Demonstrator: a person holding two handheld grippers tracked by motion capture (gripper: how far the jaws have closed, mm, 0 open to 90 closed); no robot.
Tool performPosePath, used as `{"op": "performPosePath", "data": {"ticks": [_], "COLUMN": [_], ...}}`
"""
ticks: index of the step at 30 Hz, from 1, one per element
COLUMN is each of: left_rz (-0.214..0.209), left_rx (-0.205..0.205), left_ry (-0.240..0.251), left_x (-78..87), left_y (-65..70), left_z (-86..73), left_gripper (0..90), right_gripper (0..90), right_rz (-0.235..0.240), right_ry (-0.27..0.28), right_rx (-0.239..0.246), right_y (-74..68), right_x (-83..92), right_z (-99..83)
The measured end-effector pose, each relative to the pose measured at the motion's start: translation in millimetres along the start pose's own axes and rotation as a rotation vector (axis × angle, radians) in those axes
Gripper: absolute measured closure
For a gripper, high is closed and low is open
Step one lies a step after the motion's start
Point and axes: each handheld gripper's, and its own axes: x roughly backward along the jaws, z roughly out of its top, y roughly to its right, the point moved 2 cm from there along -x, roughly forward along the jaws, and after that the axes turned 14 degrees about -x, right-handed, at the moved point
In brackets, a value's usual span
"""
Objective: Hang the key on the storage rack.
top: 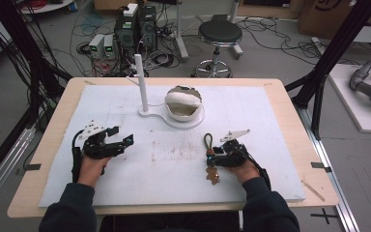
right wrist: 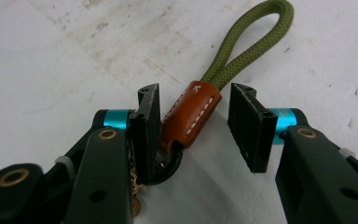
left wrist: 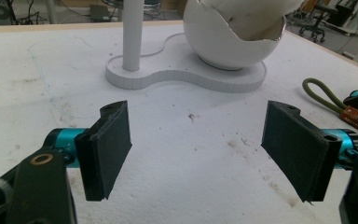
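Note:
A keychain strap lies on the white foam board point(top: 251, 111): an olive rope loop point(right wrist: 247, 42) joined to a brown leather sleeve point(right wrist: 191, 114), with a small charm point(top: 214, 175) trailing toward the person. My right gripper point(right wrist: 196, 121) is open around the sleeve. The sleeve leans on one jaw and a gap shows at the other. The rope loop point(top: 207, 141) points away from the person. My left gripper point(left wrist: 196, 140) is open over bare board, nothing between its jaws; it sits at the left point(top: 128, 140). The right gripper's tip and the loop point(left wrist: 324, 95) show at the left gripper view's right edge.
A white stand point(top: 149, 113) sits at the board's far middle, with an upright post point(top: 140, 82) and a cracked egg-shaped bowl point(top: 183, 104). Beyond the table are a stool point(top: 219, 34), computer towers point(top: 135, 29) and cables. Black frame poles point(top: 328, 63) flank the table.

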Motion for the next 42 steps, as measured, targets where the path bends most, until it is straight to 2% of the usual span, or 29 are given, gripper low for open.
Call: {"op": "performPosePath", "data": {"ticks": [1,3,5,7,11,13,15,16,17,19,21,23,24,25,27,29,31,33,34,35,36,39,40,42], "left_rz": [-0.001,-0.002,-0.003,-0.002,0.0,-0.001,0.001,0.002,0.002,0.008,0.013,0.019,0.019,0.03,0.038,0.038,0.052,0.053,0.053,0.051,0.05,0.061,0.061,0.066], "left_rx": [0.001,0.003,0.005,0.005,0.005,0.005,0.008,0.008,0.01,0.016,0.017,0.013,0.013,0.006,0.002,0.004,-0.024,-0.031,-0.034,-0.032,-0.031,-0.021,-0.021,-0.019], "left_ry": [0.0,0.001,0.0,-0.002,-0.003,-0.004,-0.003,-0.003,0.0,0.004,0.005,0.009,0.009,0.015,0.021,0.027,0.02,0.012,0.007,0.01,0.015,0.014,0.014,0.016], "left_x": [-0.4,-0.6,-0.8,-1.0,-0.8,-0.5,-0.4,-0.4,-0.5,-0.1,0.9,2.8,2.8,5.3,7.1,7.6,6.6,5.8,5.1,4.8,4.9,6.1,6.1,7.2], "left_y": [0.2,0.4,0.4,-0.1,-0.4,-1.1,-1.2,-1.6,-2.0,-3.8,-5.2,-7.2,-7.2,-9.8,-12.4,-13.4,-13.6,-13.3,-13.0,-12.8,-13.0,-15.1,-15.1,-16.6], "left_z": [0.1,-0.1,-0.2,-0.4,-0.5,-0.5,-0.6,-0.7,-0.8,-1.0,-1.2,-1.2,-1.2,-1.3,-2.0,-2.1,-2.8,-3.4,-3.6,-3.6,-3.4,-3.9,-3.9,-4.1], "left_gripper": [23.8,23.8,23.9,24.1,24.1,24.1,24.2,24.2,24.1,24.2,24.5,24.8,24.8,24.9,25.0,25.0,24.9,24.8,24.3,24.3,24.1,24.0,24.0,24.0], "right_gripper": [62.5,64.8,76.6,77.8,78.6,79.0,79.1,79.1,79.1,79.1,79.1,79.1,79.1,79.2,79.2,79.2,79.1,79.1,79.1,79.1,79.1,79.1,79.1,79.1], "right_rz": [0.005,0.011,0.026,0.019,0.045,0.052,0.086,0.086,0.117,0.141,0.184,0.207,0.207,0.237,0.249,0.26,0.275,0.291,0.32,0.32,0.343,0.361,0.361,0.379], "right_ry": [-0.01,-0.012,-0.022,-0.019,-0.027,-0.024,-0.009,-0.009,0.027,0.07,0.136,0.191,0.191,0.238,0.273,0.291,0.306,0.316,0.329,0.329,0.336,0.348,0.348,0.351], "right_rx": [0.013,0.013,0.022,0.044,0.018,0.02,0.018,0.018,0.017,0.012,0.003,-0.009,-0.009,-0.02,-0.017,-0.016,-0.011,-0.014,-0.007,-0.007,-0.007,0.014,0.014,0.032], "right_y": [-0.6,-0.5,-2.5,-4.7,-1.6,-2.3,-3.1,-3.1,-4.4,-4.6,-4.5,-4.7,-4.7,-6.4,-9.2,-12.5,-16.7,-19.1,-23.4,-23.4,-29.3,-40.2,-40.2,-51.2], "right_x": [0.6,0.4,0.4,0.3,0.4,1.0,2.9,2.9,6.3,9.8,14.2,18.5,18.5,22.0,23.7,23.8,23.8,23.8,24.0,24.0,23.8,21.4,21.4,15.4], "right_z": [0.9,1.1,0.7,0.1,1.0,1.4,2.4,2.4,4.6,7.3,12.2,18.3,18.3,24.8,32.6,41.4,51.0,56.4,67.8,67.8,79.3,96.0,96.0,111.8]}}
